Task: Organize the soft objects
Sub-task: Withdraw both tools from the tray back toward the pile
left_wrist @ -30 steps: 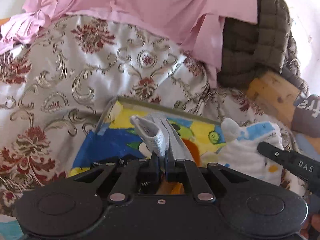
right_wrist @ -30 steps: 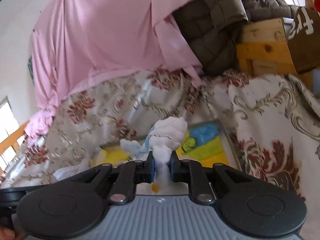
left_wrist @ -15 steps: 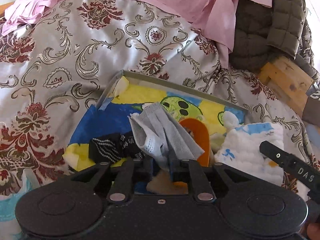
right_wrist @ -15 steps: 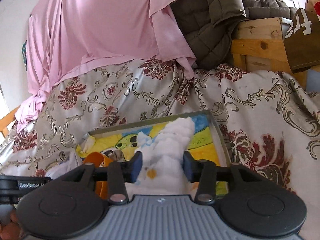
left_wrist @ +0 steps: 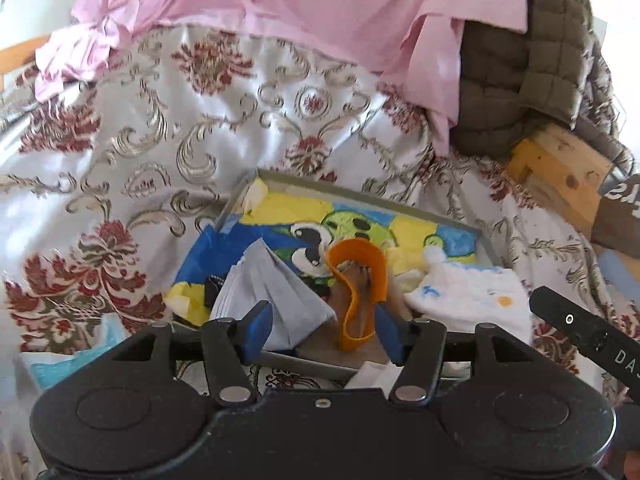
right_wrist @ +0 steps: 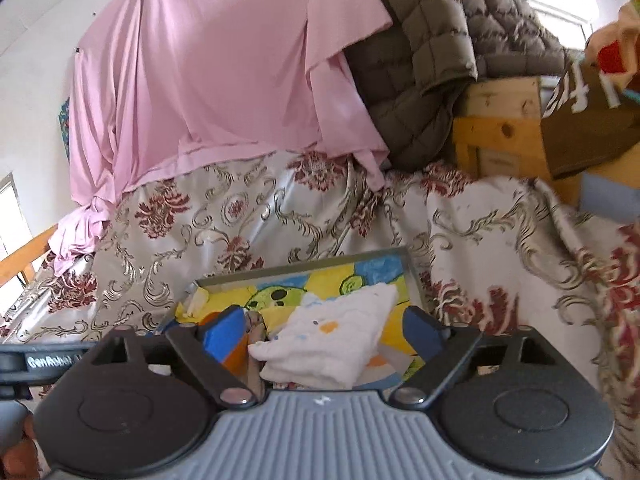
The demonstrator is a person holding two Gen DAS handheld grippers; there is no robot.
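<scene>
Both grips have let go: the left hand-held gripper [left_wrist: 322,328] is opening off the grey mask [left_wrist: 276,300], the right hand-held gripper [right_wrist: 324,330] off the white cloth [right_wrist: 332,344], both apparently resting in the tray [right_wrist: 412,276].

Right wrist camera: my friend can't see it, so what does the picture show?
The right gripper is opening its blue-padded jaws around a folded white cloth lying in a shallow tray with a bright cartoon picture. The tray sits on a floral bedspread, with a pink sheet and a quilted jacket behind.
</scene>
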